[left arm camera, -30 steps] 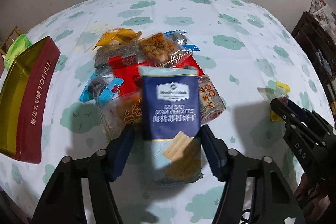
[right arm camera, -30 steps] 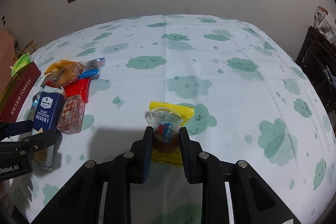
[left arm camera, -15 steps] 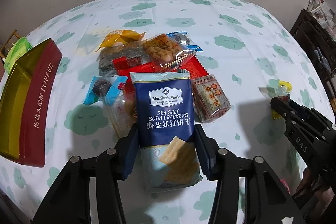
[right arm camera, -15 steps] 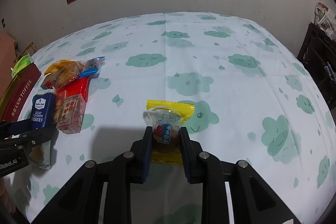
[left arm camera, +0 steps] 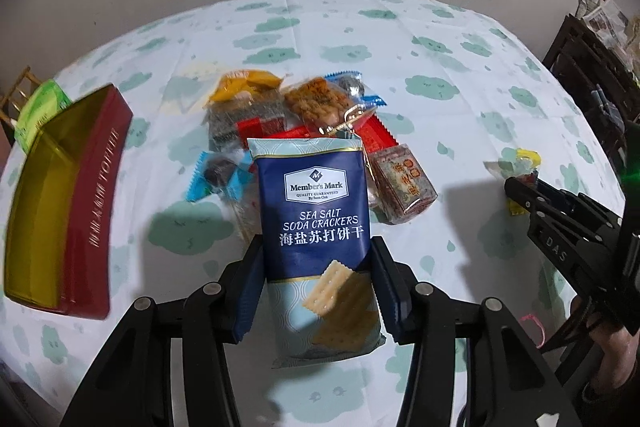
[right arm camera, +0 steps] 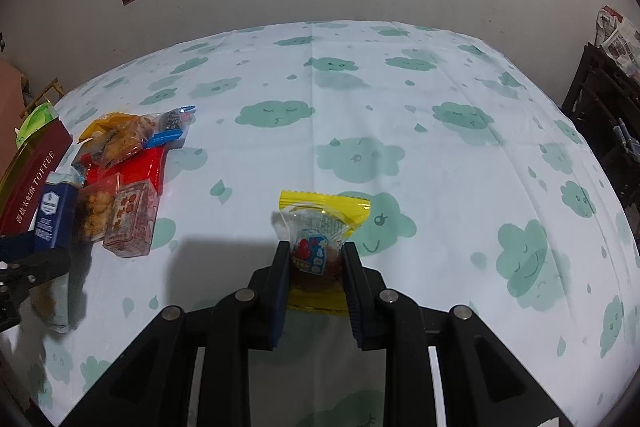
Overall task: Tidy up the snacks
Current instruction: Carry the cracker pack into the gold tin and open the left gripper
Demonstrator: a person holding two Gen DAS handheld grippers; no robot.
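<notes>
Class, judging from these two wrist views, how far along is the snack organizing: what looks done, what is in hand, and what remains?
Done: nothing shows inside the toffee tin.
In hand: the left gripper is shut on the soda cracker pack; the right gripper is shut on the yellow-edged snack packet.
Left: the snack pile lies unsorted on the tablecloth.
</notes>
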